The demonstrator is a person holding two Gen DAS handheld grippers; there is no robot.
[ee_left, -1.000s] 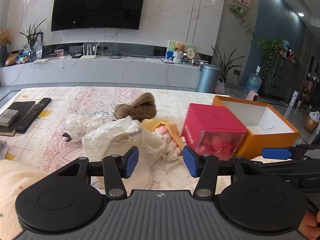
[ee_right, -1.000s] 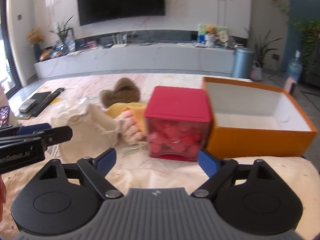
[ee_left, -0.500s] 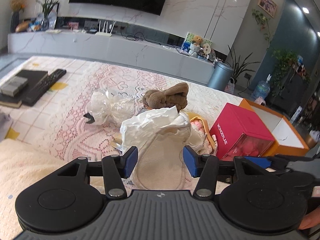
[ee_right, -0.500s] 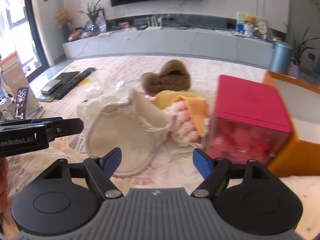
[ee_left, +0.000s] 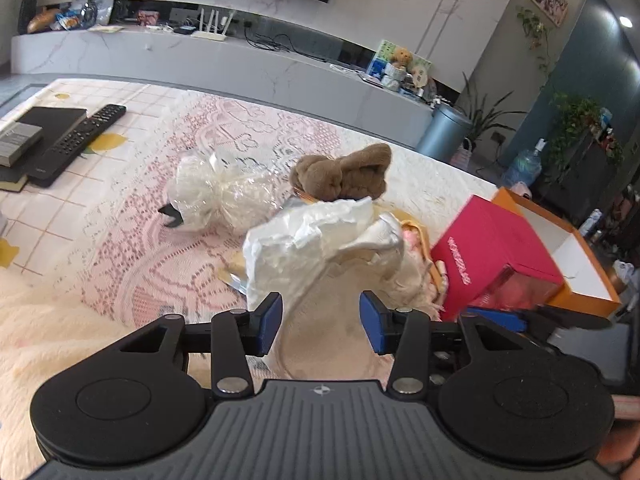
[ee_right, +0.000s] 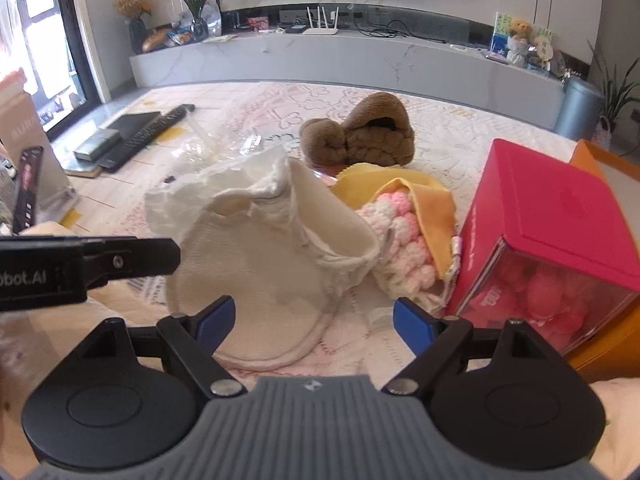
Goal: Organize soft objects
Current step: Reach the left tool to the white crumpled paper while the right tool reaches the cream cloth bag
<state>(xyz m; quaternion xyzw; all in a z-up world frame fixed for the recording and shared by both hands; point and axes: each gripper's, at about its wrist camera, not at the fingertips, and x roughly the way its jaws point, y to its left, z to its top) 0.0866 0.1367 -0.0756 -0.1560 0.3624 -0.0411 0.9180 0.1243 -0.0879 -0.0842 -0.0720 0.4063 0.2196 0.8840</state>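
A cream cloth pouch (ee_left: 320, 248) stuffed with white paper lies on the lace cover. The lower part of the pouch sits between the blue pads of my left gripper (ee_left: 320, 322), whose jaws are closing; the pads do not press on it. My right gripper (ee_right: 316, 320) hovers over the same cream pouch (ee_right: 260, 264), its jaws opening wide and gripping nothing. Next to the pouch lies a pink and white crochet piece (ee_right: 404, 236) in yellow cloth. Behind it is a brown plush (ee_left: 344, 174), with a cellophane-wrapped white bundle (ee_left: 224, 192) at the left.
To the right stand a red box (ee_left: 492, 256) with a clear front and an open orange box (ee_left: 560, 240). A remote (ee_left: 76, 140) and a dark book lie at the far left. Fluffy cream fabric (ee_left: 48, 320) covers the near edge.
Both grippers have moved forward and down toward the cream pouch, which now looms larger. The left jaws stand slightly narrower and the right slightly wider. The orange box has slid toward the right edge.
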